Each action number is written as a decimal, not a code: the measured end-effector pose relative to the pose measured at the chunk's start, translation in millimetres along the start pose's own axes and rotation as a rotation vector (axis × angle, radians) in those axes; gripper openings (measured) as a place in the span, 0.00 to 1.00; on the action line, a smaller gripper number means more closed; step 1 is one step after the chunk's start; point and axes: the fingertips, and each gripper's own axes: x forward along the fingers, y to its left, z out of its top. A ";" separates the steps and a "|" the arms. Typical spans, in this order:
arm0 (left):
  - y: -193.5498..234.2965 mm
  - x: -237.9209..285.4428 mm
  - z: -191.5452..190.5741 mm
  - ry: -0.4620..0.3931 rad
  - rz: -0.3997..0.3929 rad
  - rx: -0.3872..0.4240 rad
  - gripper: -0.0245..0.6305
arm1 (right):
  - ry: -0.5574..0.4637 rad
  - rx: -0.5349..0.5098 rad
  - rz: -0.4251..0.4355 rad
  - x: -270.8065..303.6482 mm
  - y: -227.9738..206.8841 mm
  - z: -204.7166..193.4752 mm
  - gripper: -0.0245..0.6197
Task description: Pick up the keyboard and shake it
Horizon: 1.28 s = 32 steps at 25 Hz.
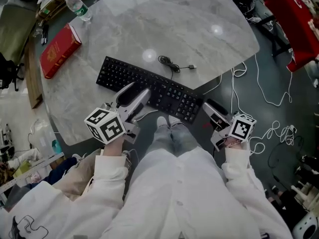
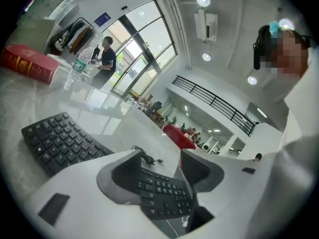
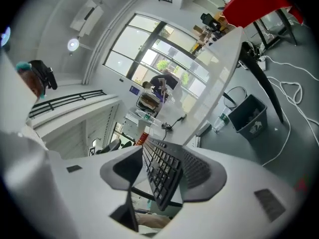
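Head view: black keyboard lies on the marble table, its right end at the near edge.
Left gripper: jaws wide apart over the keyboard's near side, keys showing between them.
Right gripper: jaws apart, straddling the keyboard's right end, with a gap on the key side.
Cable: coiled just beyond the keyboard.

Black keyboard, red book, grey marbled table, red cloth

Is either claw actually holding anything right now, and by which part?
Nothing is clamped. The left claw stands open over the keyboard's front edge, the right claw open around its right end.
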 end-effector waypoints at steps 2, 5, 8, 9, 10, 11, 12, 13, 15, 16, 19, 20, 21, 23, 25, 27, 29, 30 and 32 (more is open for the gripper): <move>-6.0 -2.1 8.3 -0.024 0.000 0.024 0.39 | -0.003 -0.050 0.015 -0.1 15.7 9.2 0.40; -18.4 -5.3 22.7 -0.062 -0.018 0.054 0.33 | 0.012 -0.141 -0.002 2.5 36.7 24.0 0.39; -36.9 -10.9 35.2 -0.064 -0.045 0.083 0.28 | 0.020 -0.197 -0.001 7.6 61.4 39.4 0.32; -43.6 -12.7 39.2 -0.063 -0.052 0.096 0.25 | 0.012 -0.211 0.010 8.7 71.2 45.4 0.29; -49.7 -14.2 43.0 -0.066 -0.062 0.112 0.23 | 0.003 -0.227 0.024 9.9 81.7 51.7 0.26; -55.7 -15.3 46.7 -0.069 -0.074 0.131 0.21 | -0.007 -0.247 0.042 11.6 92.8 58.2 0.24; -62.0 -16.1 49.9 -0.069 -0.089 0.153 0.20 | -0.018 -0.267 0.063 13.6 104.5 64.8 0.23; -68.2 -16.6 51.6 -0.069 -0.107 0.174 0.19 | -0.028 -0.287 0.085 15.5 116.5 70.7 0.21; -81.2 -17.7 52.2 -0.061 -0.139 0.216 0.17 | -0.040 -0.335 0.119 17.7 140.9 78.9 0.18; -87.6 -18.8 53.0 -0.058 -0.147 0.237 0.16 | -0.041 -0.367 0.134 18.5 153.6 81.5 0.17; -102.3 -21.9 66.4 -0.078 -0.147 0.303 0.14 | -0.020 -0.478 0.193 25.1 194.4 88.3 0.15; -106.7 -22.8 73.4 -0.091 -0.145 0.324 0.13 | -0.004 -0.512 0.212 28.3 207.0 90.3 0.15; -111.3 -23.9 80.8 -0.102 -0.141 0.344 0.13 | 0.015 -0.544 0.226 31.5 218.3 91.7 0.15; -119.0 -27.3 93.4 -0.115 -0.117 0.378 0.11 | 0.048 -0.615 0.234 37.2 236.8 93.5 0.14; -122.0 -30.3 99.7 -0.119 -0.073 0.424 0.11 | 0.060 -0.689 0.226 41.5 251.0 95.7 0.14; -125.1 -31.5 102.5 -0.103 -0.030 0.486 0.11 | 0.047 -0.733 0.239 45.3 264.7 100.2 0.13; -132.5 -32.6 101.3 -0.076 -0.027 0.533 0.11 | 0.023 -0.740 0.263 49.4 276.7 103.5 0.13; -137.7 -33.5 100.8 -0.072 -0.038 0.544 0.11 | 0.009 -0.741 0.271 50.8 281.6 104.6 0.13; -147.1 -35.4 103.4 -0.091 -0.056 0.550 0.11 | -0.025 -0.757 0.275 51.6 290.8 108.3 0.12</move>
